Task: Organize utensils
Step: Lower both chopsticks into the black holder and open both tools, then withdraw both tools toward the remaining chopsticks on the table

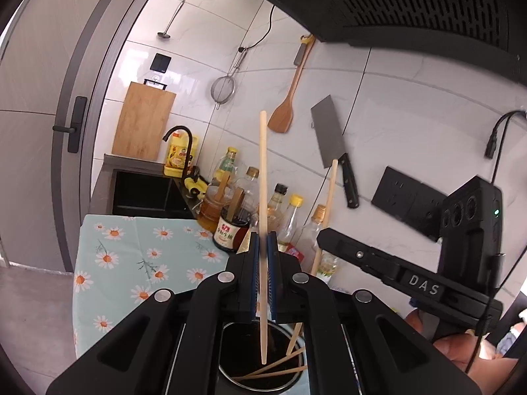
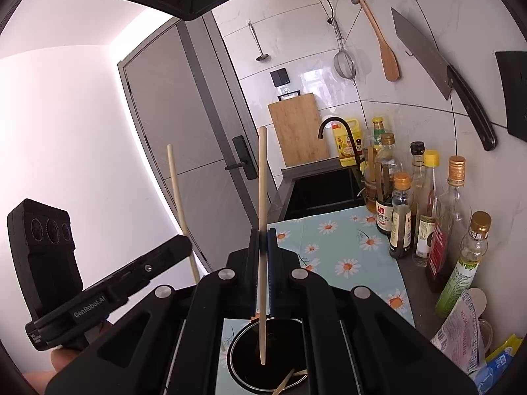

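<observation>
A: Right up against the lens, the left gripper [image 1: 263,240] has its jaws pressed together on a chopstick [image 1: 263,177], pale wood, standing almost upright between the blue pads.

B: And its thin end?

A: It hangs over the open mouth of the dark round holder [image 1: 230,345] just below the jaws. Several more chopsticks [image 1: 280,363] lie slanted inside, leaning toward the right-hand wall of the holder.

B: Over to the other hand.

A: Same picture. The right gripper [image 2: 263,240] is clamped on its own chopstick [image 2: 262,177], upright too, tip down inside the rim of that same holder [image 2: 237,355]. Both grippers sit side by side above it; each camera sees the other one, gripping its own stick.

B: What is the holder standing on?

A: A pale blue cloth with daisies [image 1: 131,256] spread over the counter. Behind it a crowd of sauce and oil bottles [image 2: 425,210] runs along the tiled wall, and further back a black sink [image 1: 145,194] with a curved black tap [image 1: 179,135].

B: And on the wall?

A: A cleaver [image 1: 331,136], a wooden spatula [image 1: 283,113], a wire strainer [image 1: 223,89], a ladle [image 1: 171,19], and a wooden cutting board [image 1: 143,121] leaning behind the sink.
</observation>
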The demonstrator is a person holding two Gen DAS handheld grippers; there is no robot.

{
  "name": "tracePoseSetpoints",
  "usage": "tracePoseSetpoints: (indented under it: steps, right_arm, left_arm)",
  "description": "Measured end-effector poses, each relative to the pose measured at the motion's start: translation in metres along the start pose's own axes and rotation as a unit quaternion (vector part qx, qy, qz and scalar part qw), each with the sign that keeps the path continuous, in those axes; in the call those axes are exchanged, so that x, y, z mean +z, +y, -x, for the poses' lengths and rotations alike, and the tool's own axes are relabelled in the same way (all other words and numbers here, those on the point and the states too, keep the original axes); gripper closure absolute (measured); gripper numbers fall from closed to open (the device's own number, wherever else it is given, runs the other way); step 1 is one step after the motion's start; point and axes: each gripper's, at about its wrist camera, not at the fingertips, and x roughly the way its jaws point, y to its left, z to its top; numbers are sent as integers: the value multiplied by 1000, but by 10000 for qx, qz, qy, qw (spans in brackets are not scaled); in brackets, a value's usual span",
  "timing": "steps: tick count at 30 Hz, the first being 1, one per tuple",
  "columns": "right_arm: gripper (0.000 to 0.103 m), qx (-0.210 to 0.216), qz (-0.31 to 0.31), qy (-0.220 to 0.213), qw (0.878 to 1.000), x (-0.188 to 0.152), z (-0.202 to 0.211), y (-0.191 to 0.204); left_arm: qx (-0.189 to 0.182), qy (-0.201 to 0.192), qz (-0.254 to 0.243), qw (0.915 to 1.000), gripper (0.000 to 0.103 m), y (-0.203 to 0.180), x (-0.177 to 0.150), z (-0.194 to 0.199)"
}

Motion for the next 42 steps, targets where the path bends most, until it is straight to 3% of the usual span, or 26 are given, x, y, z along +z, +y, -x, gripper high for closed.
tracePoseSetpoints:
  steps: [6,8,15,16,17,19,28,35,42]
  right_arm:
    - [97,-182,-13,161,9997,-8,-8,-2]
    - [84,-199,-53,175,9996,-8,-8,-3]
    - [83,-202,-111,105,9997,-7,-2,-1]
    - [83,-195,-102,92,9997,-7,0,0]
    - [83,-198,-90,78,9997,-7,1,1]
    - [83,-208,-111,69,9997,-7,5,2]
    - [83,-72,-260,32,9996,-8,36,13]
    - [83,-94,-198,295,9993,-17,64,27]
    - [83,-209,-200,856,9959,-44,75,25]
  left_arm:
    - [181,140,-3,9997,98,6,-12,-8]
    - [156,242,93,9995,98,9,-14,-8]
    - [384,252,123,9989,97,13,-16,1]
    - [450,251,160,9985,91,14,-16,3]
    - [450,251,218,9984,76,16,-17,5]
    - [488,190,335,9981,68,18,-18,11]
    - [563,119,287,9979,68,10,-12,39]
    - [777,528,348,9950,62,6,-21,58]
    - [821,1041,314,9907,62,3,-41,72]
